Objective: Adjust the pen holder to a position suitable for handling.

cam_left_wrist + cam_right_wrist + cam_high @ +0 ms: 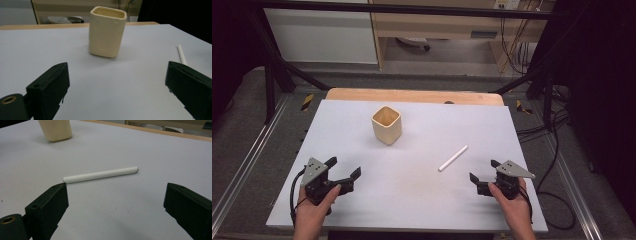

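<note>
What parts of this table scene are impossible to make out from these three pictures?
- Inside of the cream square ceramic cup: its bottom is hidden by its own walls in the high view and the left gripper view.
- Cup's upper part: cut off by the top edge in the right gripper view.
- White stick: its near end is hidden behind a black jaw in the left gripper view.

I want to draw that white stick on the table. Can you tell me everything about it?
The white stick is thin, straight and round like a piece of chalk or a paper straw, plain white all over with a matte look. Its ends are cut flat. It lies flat on the pale grey table, slanting in the high view, to the right of the cream cup and apart from it. Nothing touches it but the table. The right gripper sits just near it, fingers open, not holding it.
</note>
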{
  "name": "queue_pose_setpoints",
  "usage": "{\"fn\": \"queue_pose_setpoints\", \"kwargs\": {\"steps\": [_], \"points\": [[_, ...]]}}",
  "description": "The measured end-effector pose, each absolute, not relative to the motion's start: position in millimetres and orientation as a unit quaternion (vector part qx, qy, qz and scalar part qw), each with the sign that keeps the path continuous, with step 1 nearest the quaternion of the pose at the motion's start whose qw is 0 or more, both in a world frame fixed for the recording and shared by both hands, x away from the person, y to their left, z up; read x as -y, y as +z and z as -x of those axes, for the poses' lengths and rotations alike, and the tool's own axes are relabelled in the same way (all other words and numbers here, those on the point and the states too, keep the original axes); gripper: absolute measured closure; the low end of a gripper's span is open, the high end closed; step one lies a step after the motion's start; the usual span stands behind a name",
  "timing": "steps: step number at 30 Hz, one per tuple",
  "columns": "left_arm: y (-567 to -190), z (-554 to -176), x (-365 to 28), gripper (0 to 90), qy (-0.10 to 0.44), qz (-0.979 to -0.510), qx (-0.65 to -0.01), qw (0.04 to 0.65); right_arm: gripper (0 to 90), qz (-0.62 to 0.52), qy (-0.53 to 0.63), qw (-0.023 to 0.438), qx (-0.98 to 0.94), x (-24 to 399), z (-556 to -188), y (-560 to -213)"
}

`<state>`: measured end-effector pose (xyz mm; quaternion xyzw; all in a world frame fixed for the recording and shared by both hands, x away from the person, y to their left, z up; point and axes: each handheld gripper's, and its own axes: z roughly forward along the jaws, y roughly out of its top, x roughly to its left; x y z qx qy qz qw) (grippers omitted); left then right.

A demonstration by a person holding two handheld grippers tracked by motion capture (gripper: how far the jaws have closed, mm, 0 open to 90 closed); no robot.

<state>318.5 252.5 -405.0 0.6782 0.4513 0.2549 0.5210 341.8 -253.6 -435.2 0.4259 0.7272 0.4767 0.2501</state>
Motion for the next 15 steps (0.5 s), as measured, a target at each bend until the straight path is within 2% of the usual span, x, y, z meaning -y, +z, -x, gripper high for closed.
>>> {"fn": "queue_pose_setpoints", "kwargs": {"steps": [9, 15], "points": [[-411.3, -319.0, -222.7, 6.4, 0.233, -0.707, -0.434, 0.508, 5.4, -0.415, 0.474, 0.259, -0.732, 253.2, -337.9, -432.5], [-409.9, -325.3, -188.4, 7.2, 0.204, -0.736, -0.412, 0.498, 4.8, -0.411, 0.476, 0.26, -0.733, 249.6, -332.9, -429.4]]}}
